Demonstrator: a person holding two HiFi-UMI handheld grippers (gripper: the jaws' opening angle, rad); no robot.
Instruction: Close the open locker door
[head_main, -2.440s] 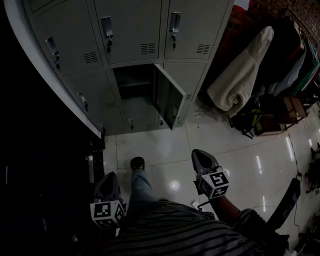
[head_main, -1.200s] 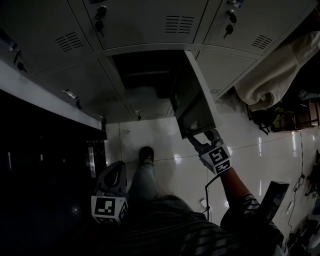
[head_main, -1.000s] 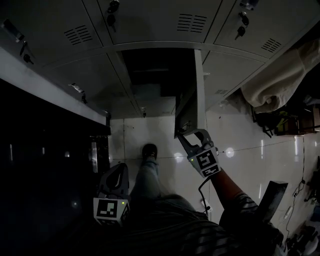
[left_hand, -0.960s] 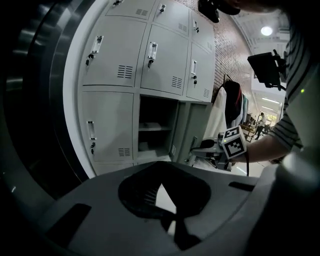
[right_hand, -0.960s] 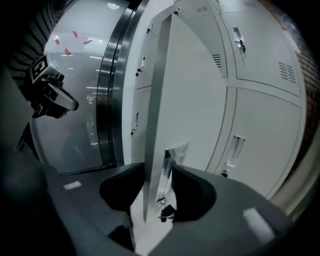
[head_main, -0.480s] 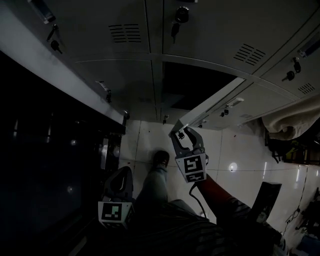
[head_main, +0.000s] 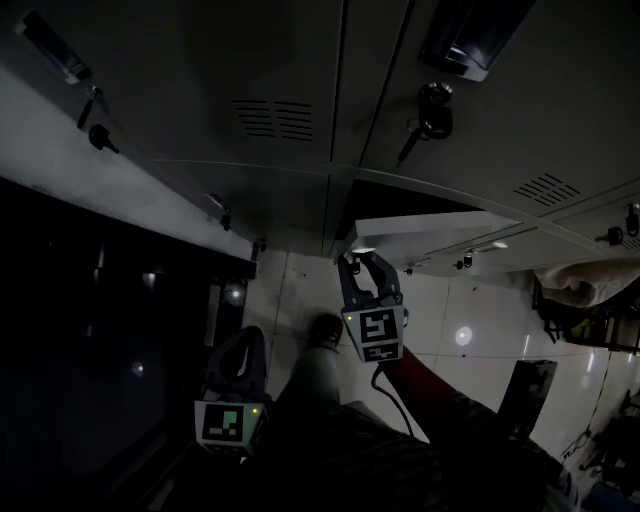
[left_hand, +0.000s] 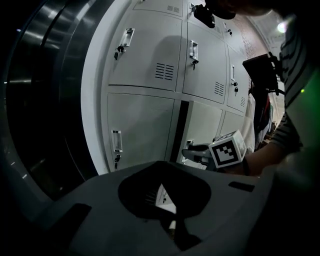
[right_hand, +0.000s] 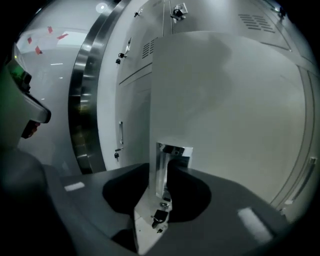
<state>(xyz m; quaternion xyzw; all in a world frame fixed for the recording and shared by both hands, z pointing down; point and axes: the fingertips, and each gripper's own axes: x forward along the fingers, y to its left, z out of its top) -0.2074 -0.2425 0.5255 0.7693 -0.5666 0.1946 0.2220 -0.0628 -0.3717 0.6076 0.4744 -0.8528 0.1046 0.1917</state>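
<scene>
**Door swing nearly done – right tool on the free edge**

Right gripper (head_main: 362, 262): jaws closed on the free edge of the pale grey sheet-metal locker door (head_main: 440, 232). In the right gripper view the door edge runs straight down between the two jaws, and the chrome rectangular latch plate (right_hand: 167, 162) sits just ahead of them. The door panel fills the field ahead and to the right of this tool.

Left gripper (head_main: 243, 348): jaws together. I see nothing held. It hangs low, well behind the right tool and clear of the door.

Door position: still ajar. From the left gripper view a narrow dark gap (left_hand: 181, 131) shows between the door and the bank of pale grey metal lockers (left_hand: 150, 70), just left of the right tool. In the head view the door stands out from its frame at a shallow angle.

Step in hand (judgement): the closing swing, with most of the arc covered and the last part left.

Next move (judgement):
- Push the edge on toward the frame, ahead of the right jaws.
- A jaw lying on the inner face of the door would be trapped at the frame, so the grip needs to open and slide off before the edge seats.
- Finish with a flat press on the outer face near the latch plate.
- Whether the latch catches on its own cannot be told from here.
</scene>
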